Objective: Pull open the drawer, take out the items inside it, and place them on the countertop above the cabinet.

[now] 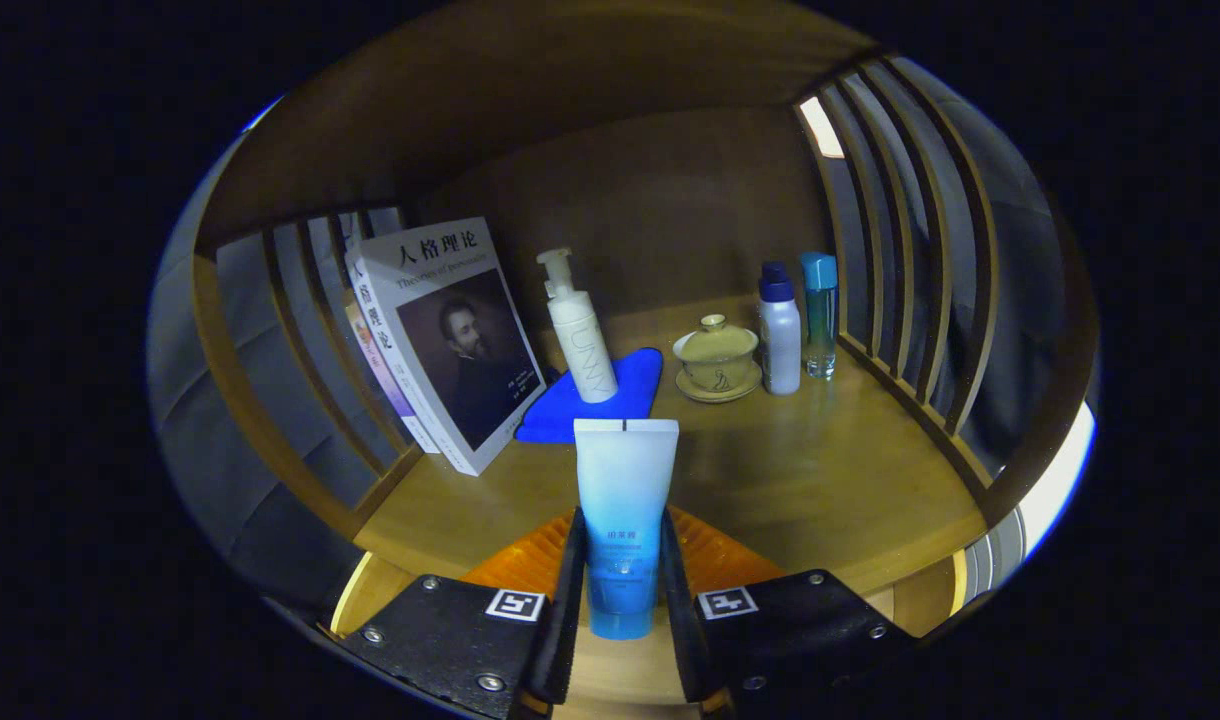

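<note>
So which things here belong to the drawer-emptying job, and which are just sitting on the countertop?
Job:
- gripper, shut on the blue tube
- wooden countertop

Just there:
- books
- white pump bottle on a blue cloth
- lidded cup
- two bottles

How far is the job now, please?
In hand: the gripper is shut on a blue tube, held over the wooden countertop. Left: setting it down, perhaps before the blue cloth. The drawer's contents are out of sight.
</note>
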{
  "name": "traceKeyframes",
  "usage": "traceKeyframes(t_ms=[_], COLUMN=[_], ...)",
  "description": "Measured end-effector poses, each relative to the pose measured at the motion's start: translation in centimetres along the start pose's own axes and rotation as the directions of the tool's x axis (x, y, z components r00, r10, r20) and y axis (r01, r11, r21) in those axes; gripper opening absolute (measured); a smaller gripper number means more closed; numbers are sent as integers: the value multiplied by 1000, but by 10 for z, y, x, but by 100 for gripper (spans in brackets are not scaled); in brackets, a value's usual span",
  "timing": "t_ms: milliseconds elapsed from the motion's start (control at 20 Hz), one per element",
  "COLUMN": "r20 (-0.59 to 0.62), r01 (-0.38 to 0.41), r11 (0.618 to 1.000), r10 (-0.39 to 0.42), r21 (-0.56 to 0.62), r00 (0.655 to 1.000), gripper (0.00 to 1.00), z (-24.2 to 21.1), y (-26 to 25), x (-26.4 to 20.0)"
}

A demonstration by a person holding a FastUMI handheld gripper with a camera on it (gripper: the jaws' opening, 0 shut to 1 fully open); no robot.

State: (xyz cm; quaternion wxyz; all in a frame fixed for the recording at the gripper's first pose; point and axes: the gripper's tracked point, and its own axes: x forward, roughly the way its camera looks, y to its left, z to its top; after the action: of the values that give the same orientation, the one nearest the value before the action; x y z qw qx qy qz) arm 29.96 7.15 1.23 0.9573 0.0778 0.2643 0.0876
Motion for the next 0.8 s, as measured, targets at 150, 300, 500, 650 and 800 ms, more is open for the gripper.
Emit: traceKeyframes(t_ms=[150, 300, 500, 650, 800], r20=[-8, -5, 48, 112, 183], r01=[25, 30, 62, 80, 66], r11=[1000, 999, 998, 995, 993], r10=[-25, -30, -62, -73, -47], r21=[7, 38, -8, -58, -99], r00=[1000, 1000, 997, 991, 982], gripper=[45, 51, 72, 94, 95], z=[-3, -2, 8, 19, 27], y=[-5, -4, -9, -9, -1], x=[11, 19, 12, 1, -19])
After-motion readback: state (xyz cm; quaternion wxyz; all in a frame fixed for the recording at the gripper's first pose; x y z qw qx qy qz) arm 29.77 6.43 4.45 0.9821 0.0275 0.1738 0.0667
